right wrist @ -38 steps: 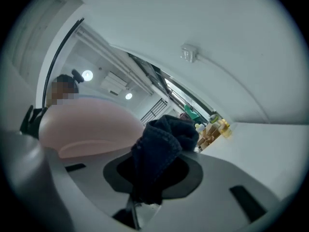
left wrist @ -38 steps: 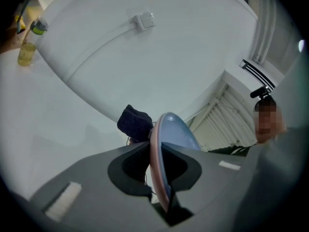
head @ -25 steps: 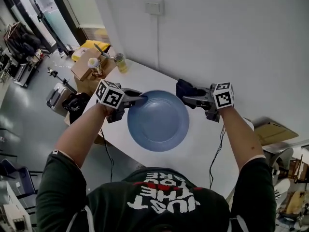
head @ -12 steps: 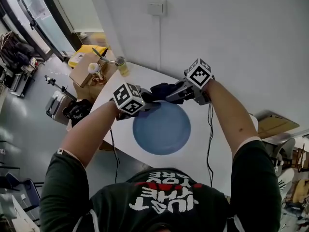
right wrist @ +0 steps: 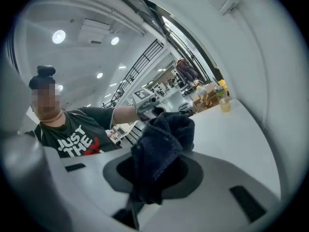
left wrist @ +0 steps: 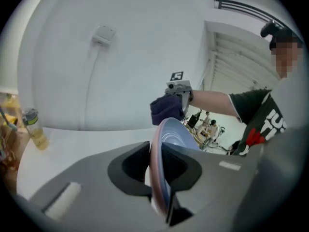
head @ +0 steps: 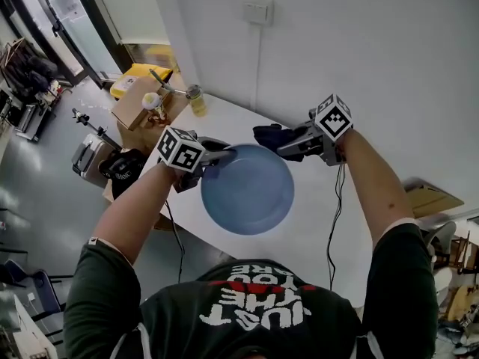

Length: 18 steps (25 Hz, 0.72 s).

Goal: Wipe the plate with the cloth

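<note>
A round blue plate (head: 247, 189) is held above the white table (head: 314, 230). My left gripper (head: 226, 155) is shut on its left rim. In the left gripper view the plate (left wrist: 170, 135) stands edge-on between the jaws of the left gripper (left wrist: 159, 153). My right gripper (head: 290, 146) is shut on a dark blue cloth (head: 269, 135), which bunches out just beyond the plate's far rim. I cannot tell whether cloth and plate touch. In the right gripper view the cloth (right wrist: 163, 149) fills the jaws and hides their tips.
A small bottle of yellow liquid (head: 197, 101) stands at the table's far left corner. Beside it, a cardboard box (head: 137, 105) holds clutter. The wall with a switch (head: 259, 11) runs close behind the table. Cables hang off the near edge.
The right gripper carried the cloth left along the plate's far rim, then came partway back to the right. The left gripper kept its hold on the plate's rim.
</note>
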Tool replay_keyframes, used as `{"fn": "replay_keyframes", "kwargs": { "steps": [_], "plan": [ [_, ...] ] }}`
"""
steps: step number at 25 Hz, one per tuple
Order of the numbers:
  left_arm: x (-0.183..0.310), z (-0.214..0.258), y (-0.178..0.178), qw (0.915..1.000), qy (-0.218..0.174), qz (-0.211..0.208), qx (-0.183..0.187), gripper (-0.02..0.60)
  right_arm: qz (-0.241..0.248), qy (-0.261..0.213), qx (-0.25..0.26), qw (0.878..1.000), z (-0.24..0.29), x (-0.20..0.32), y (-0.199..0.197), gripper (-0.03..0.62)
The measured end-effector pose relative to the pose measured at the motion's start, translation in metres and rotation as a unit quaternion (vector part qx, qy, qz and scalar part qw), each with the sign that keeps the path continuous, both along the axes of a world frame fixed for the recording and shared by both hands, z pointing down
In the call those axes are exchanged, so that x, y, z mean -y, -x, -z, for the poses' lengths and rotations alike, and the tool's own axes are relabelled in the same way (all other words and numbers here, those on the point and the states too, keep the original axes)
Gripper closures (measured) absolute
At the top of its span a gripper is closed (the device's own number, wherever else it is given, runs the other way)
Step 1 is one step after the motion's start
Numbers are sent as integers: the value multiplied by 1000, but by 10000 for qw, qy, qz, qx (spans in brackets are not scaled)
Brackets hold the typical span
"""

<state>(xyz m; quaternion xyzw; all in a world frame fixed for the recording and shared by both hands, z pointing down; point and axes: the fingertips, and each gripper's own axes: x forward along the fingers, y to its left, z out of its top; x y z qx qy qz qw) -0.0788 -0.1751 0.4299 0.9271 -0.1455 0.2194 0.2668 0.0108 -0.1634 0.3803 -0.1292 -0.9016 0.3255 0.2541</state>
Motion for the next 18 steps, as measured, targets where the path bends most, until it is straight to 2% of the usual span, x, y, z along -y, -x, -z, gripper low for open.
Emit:
{"fn": "replay_keyframes", "kwargs": {
  "steps": [3,6,11,18],
  "plan": [
    [11,1,14,9976,196,544,-373,537,-164,-67,35,9998,0,-5,-20,511],
    [21,2,26,9910,356,1066,-729,535,-300,-174,90,9994,2,-16,-37,511],
    [30,6,32,9765,554,1675,-1238,534,-533,-329,167,9979,3,-36,-57,511],
    [39,5,36,9505,769,2424,-1787,526,-928,-477,311,9941,0,-69,-68,511]
  ]
}}
